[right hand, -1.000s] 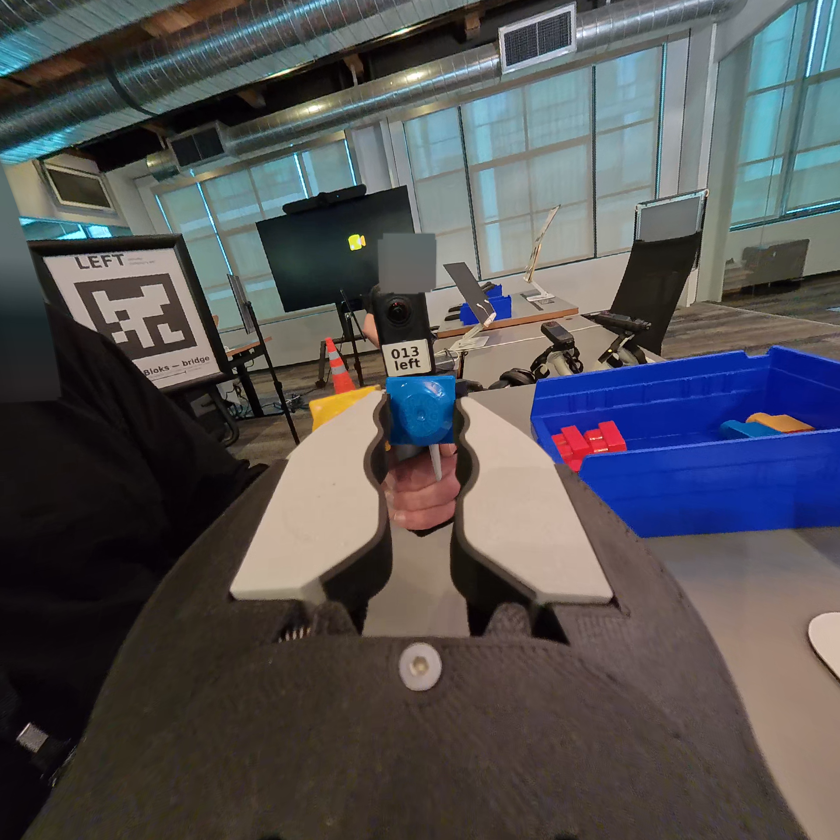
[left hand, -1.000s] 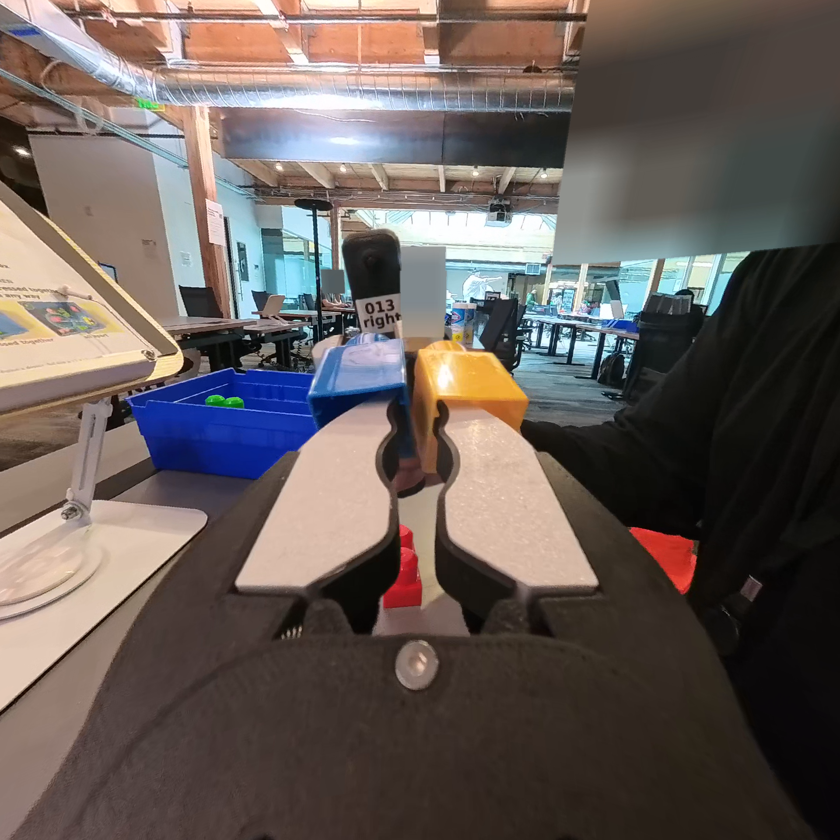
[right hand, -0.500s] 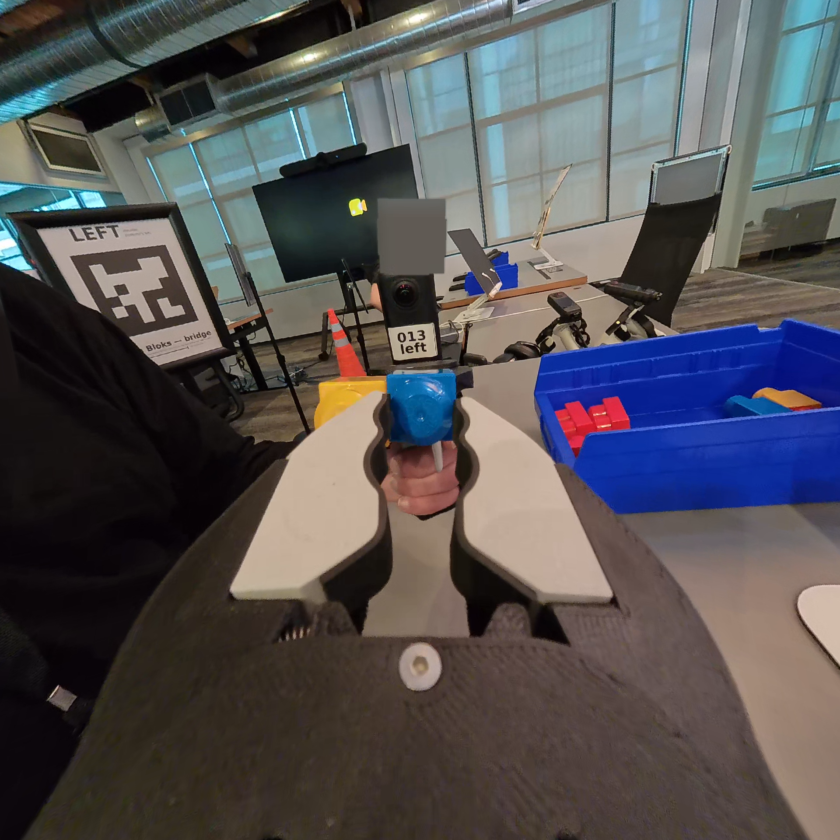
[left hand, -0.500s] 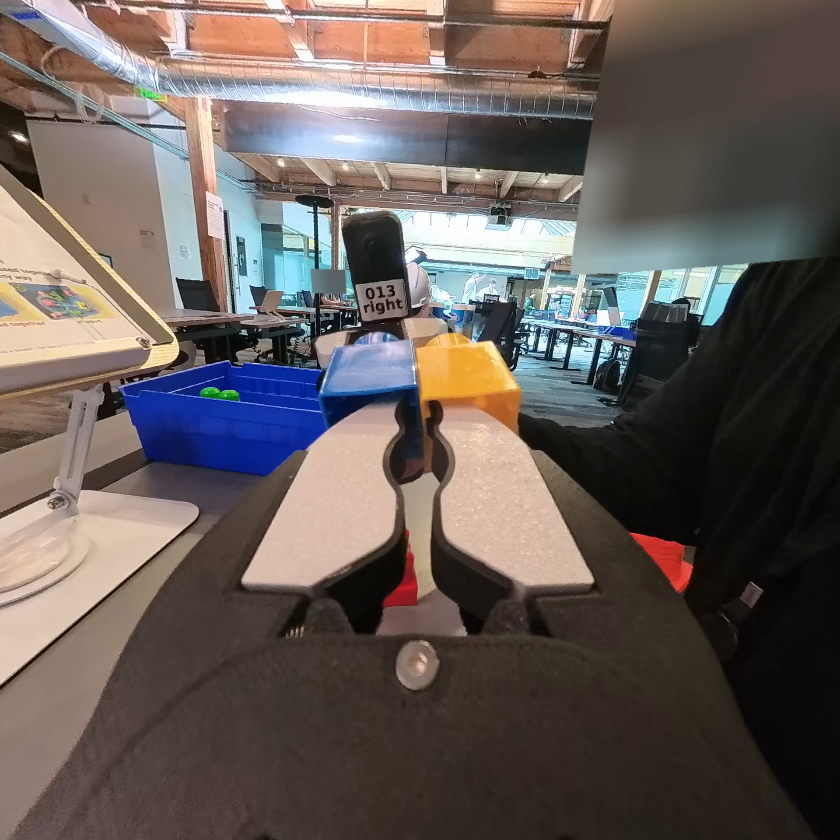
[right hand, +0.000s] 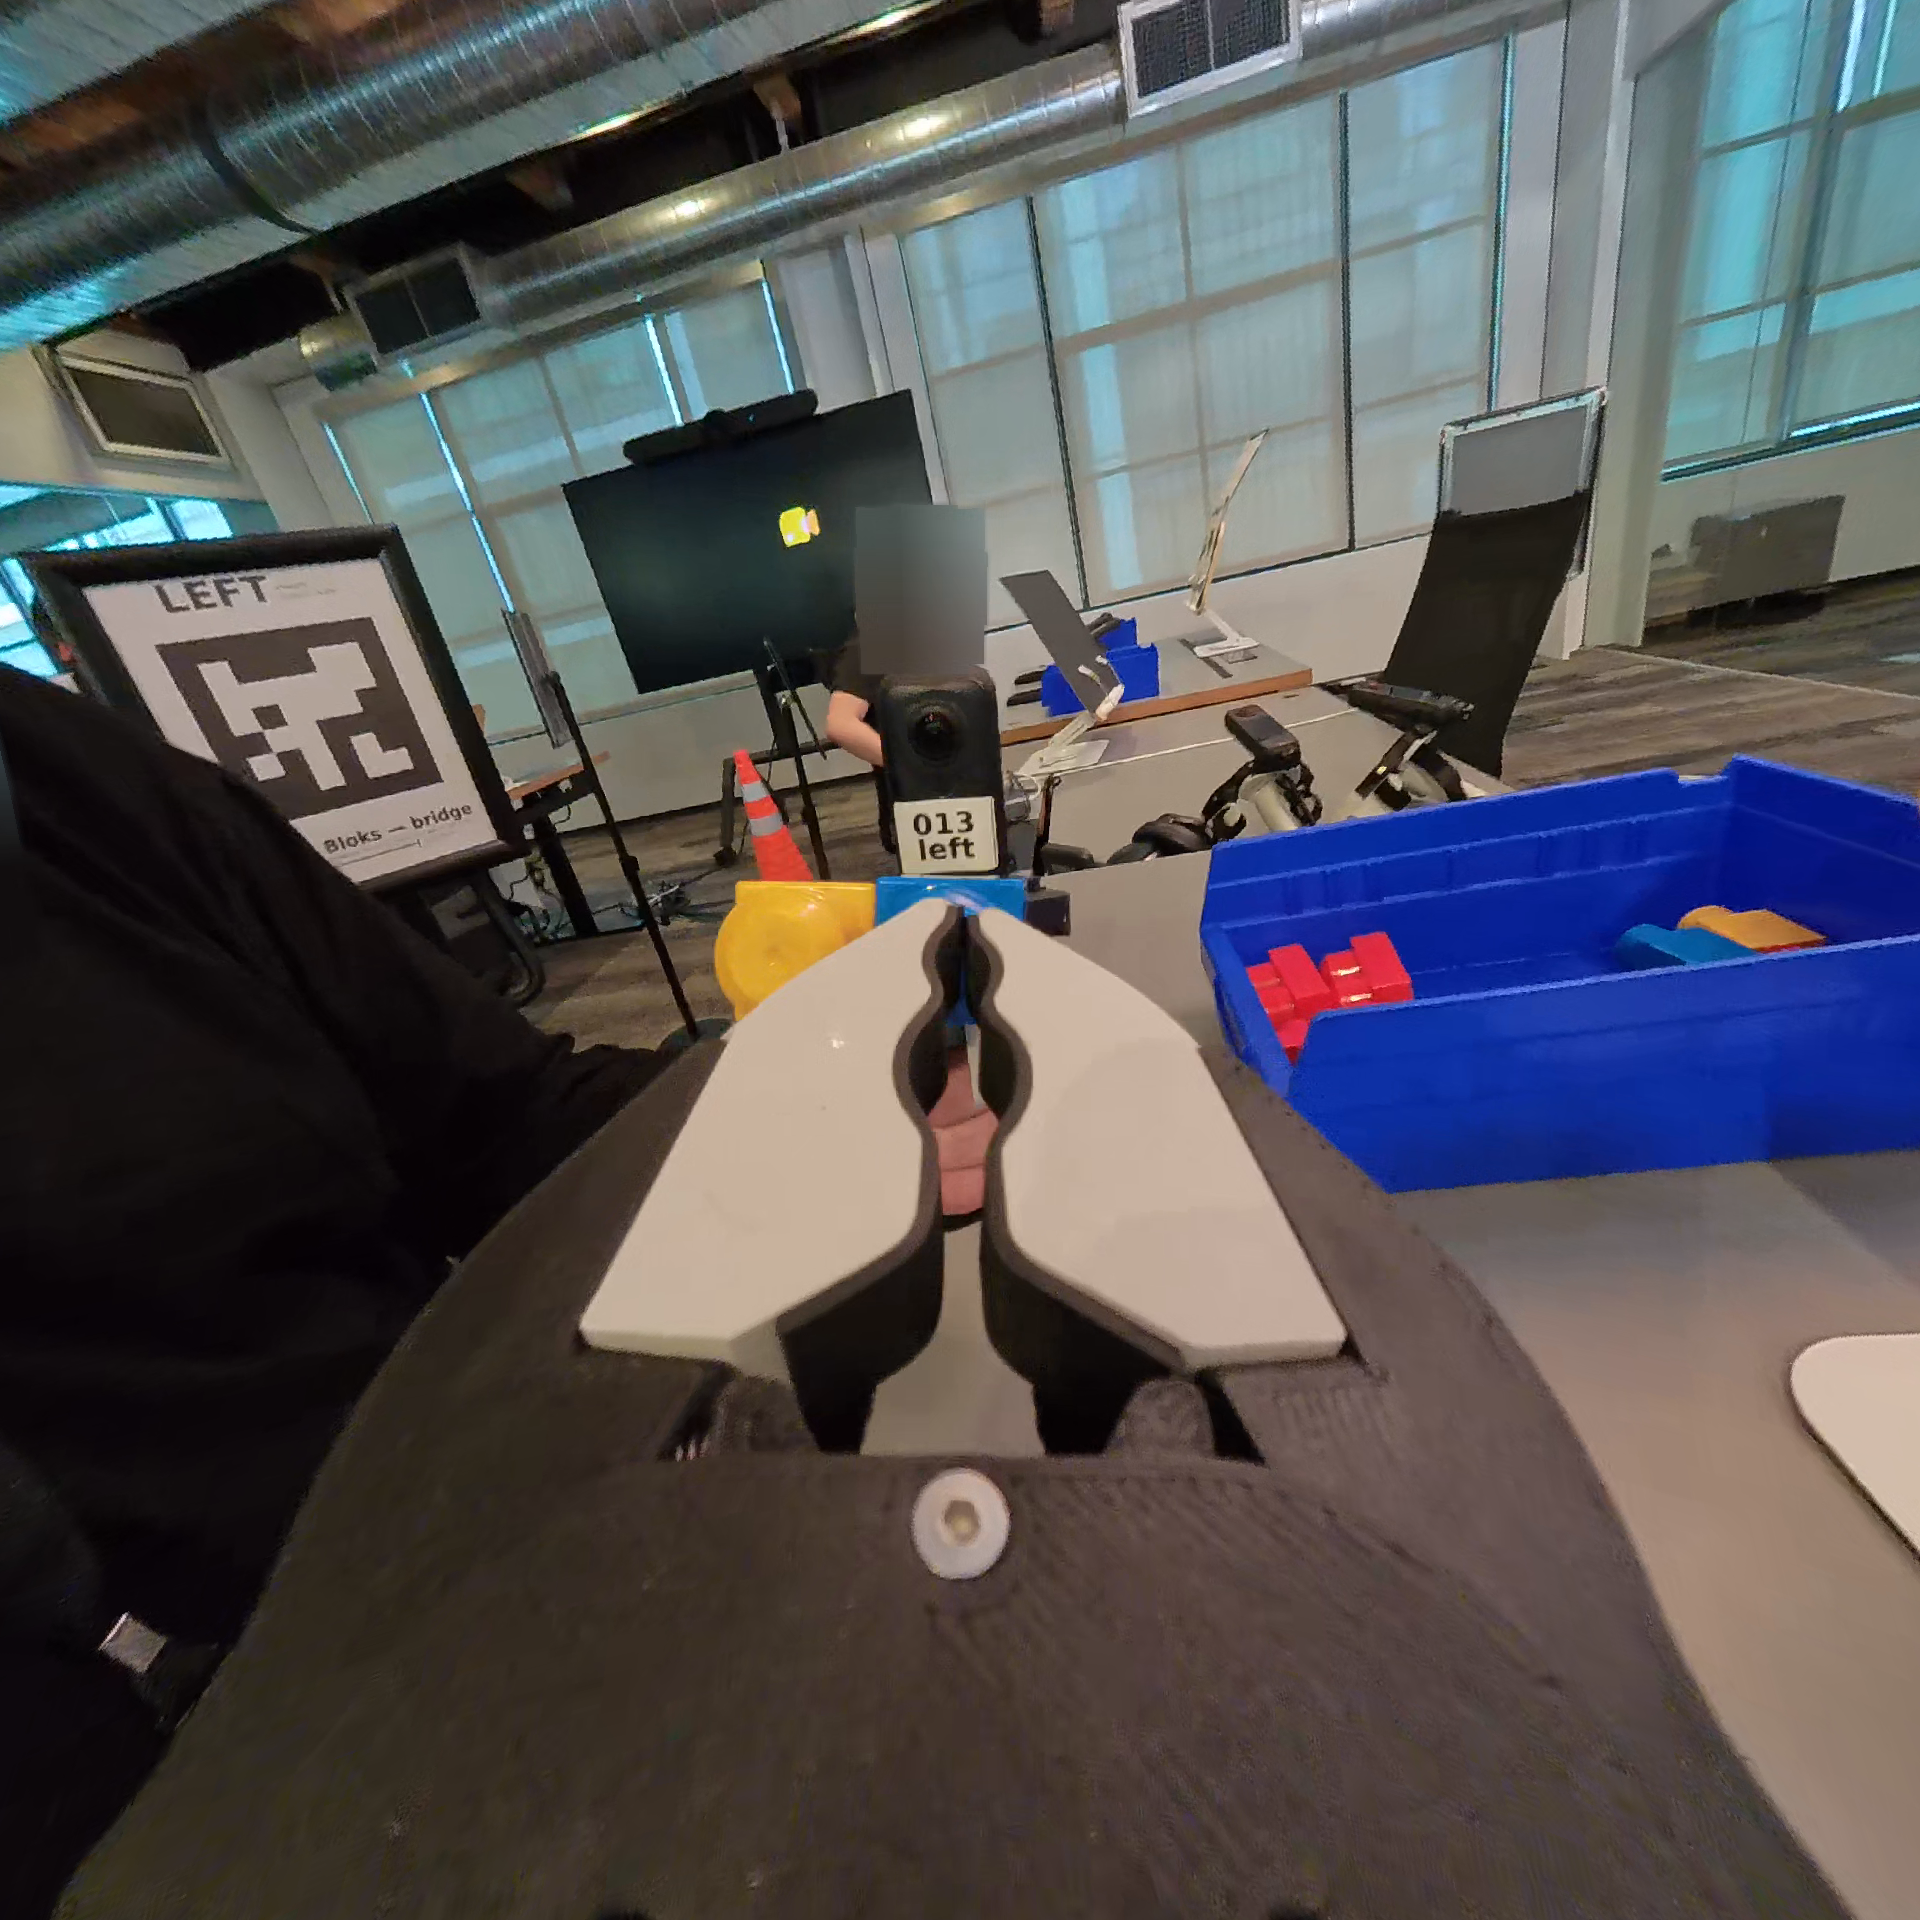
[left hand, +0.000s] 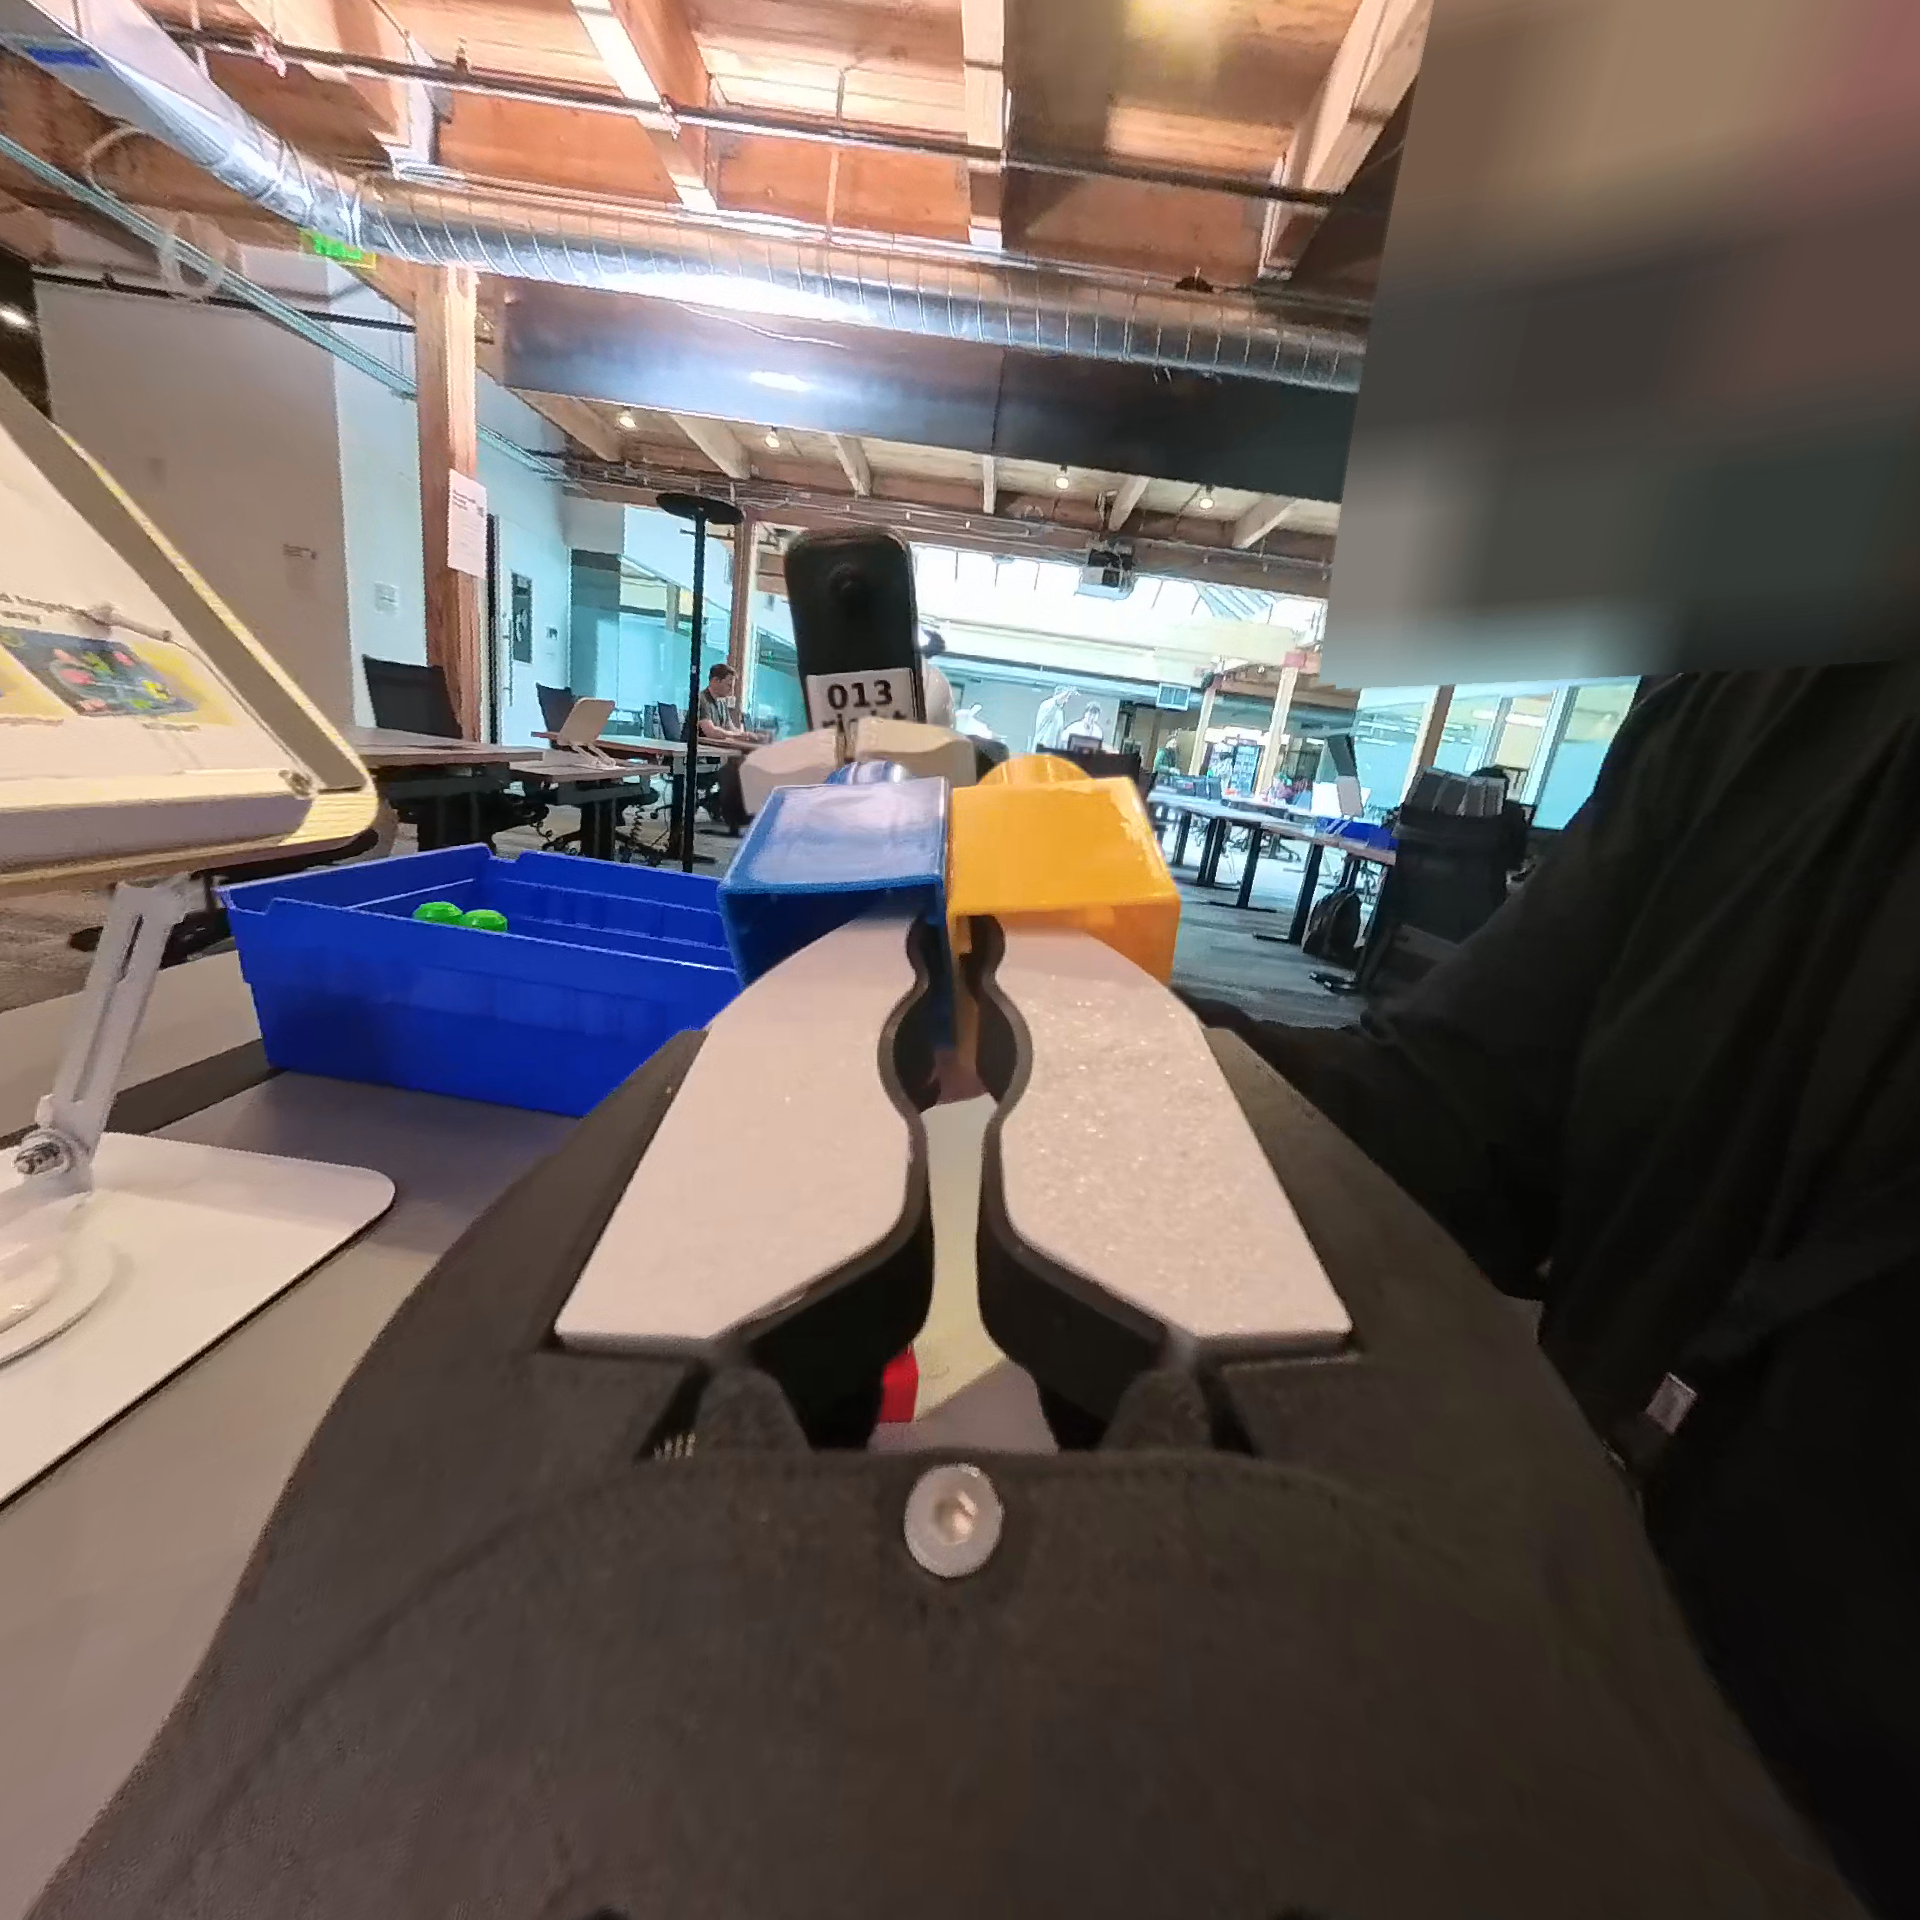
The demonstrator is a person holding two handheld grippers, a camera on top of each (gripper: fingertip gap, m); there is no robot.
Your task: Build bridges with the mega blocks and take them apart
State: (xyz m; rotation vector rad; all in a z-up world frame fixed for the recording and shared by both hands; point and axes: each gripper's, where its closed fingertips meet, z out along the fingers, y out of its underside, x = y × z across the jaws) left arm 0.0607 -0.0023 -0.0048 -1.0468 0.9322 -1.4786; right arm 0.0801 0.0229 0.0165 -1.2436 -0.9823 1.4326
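Note:
In the left wrist view my left gripper [left hand: 951, 935] is shut on the adjoining thin walls of a blue block [left hand: 831, 862] and a yellow block [left hand: 1049, 862]. They are held side by side in the air, hollow undersides toward me. Beyond them my right gripper [left hand: 852, 748] shows with its fingertips pressed together just above the blue block's stud. In the right wrist view the right gripper [right hand: 961, 920] is shut, with nothing between its tips. The blue block [right hand: 920, 896] and the yellow block [right hand: 774, 945] sit right behind the tips. A hand [right hand: 961, 1153] shows below.
A blue bin [left hand: 468, 987] with green blocks [left hand: 457, 916] stands at the left, beside a sheet stand [left hand: 156, 727] on a white base [left hand: 187, 1236]. A red block [left hand: 899, 1387] lies below. Another blue bin [right hand: 1558, 1060] holds red blocks [right hand: 1330, 982]. A black sleeve [left hand: 1558, 1039] is at the right. Tip to tip, the grippers are about 4 centimetres apart.
My right gripper held the blue block's stud; its pads have come off it and closed together. My left jaws closed further, pinching the blue and yellow walls together.

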